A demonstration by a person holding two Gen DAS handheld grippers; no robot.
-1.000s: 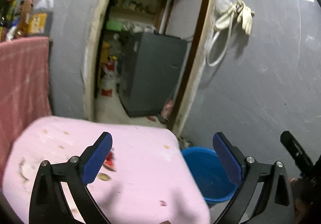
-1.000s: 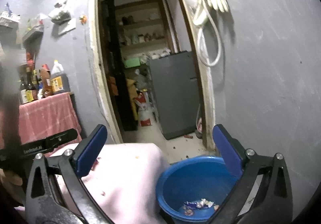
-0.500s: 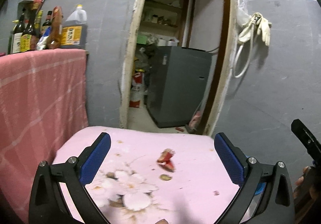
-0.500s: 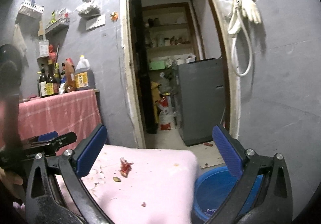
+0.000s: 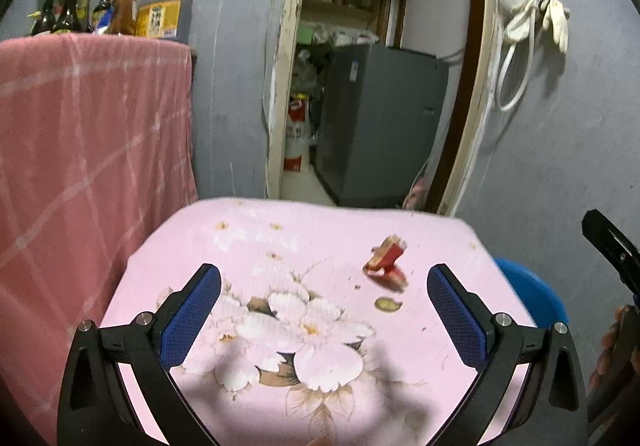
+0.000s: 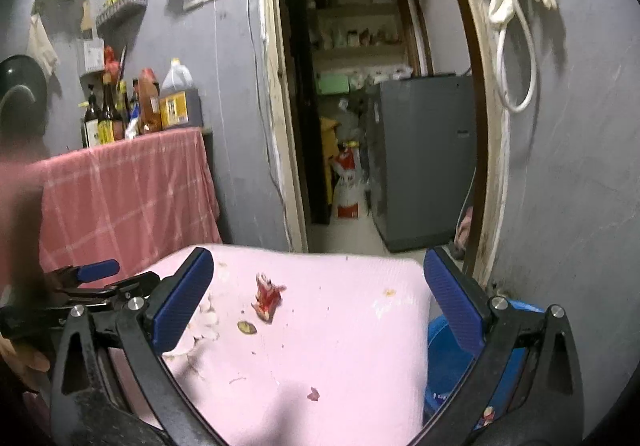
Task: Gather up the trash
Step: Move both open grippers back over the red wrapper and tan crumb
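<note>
A crumpled red wrapper (image 5: 386, 261) lies on the pink flowered table (image 5: 280, 238), with a small yellowish scrap (image 5: 387, 304) just in front of it. Both show in the right wrist view: the wrapper (image 6: 267, 296) and the scrap (image 6: 247, 327). A small red bit (image 6: 313, 393) lies nearer. My left gripper (image 5: 324, 320) is open and empty above the table, the wrapper ahead and to the right. My right gripper (image 6: 318, 300) is open and empty, the wrapper ahead and to the left. A blue basin (image 6: 440, 358) sits low at the table's right edge, also visible in the left wrist view (image 5: 528, 290).
A pink checked cloth (image 5: 80, 150) covers a counter on the left with several bottles (image 5: 120, 6). An open doorway (image 5: 360, 86) leads to a grey fridge (image 5: 376, 126). A hose and glove (image 5: 532, 22) hang on the grey wall to the right.
Both grippers have swung left from the blue basin to over the pink table. The red wrapper now sits ahead of both. Both stay open.
</note>
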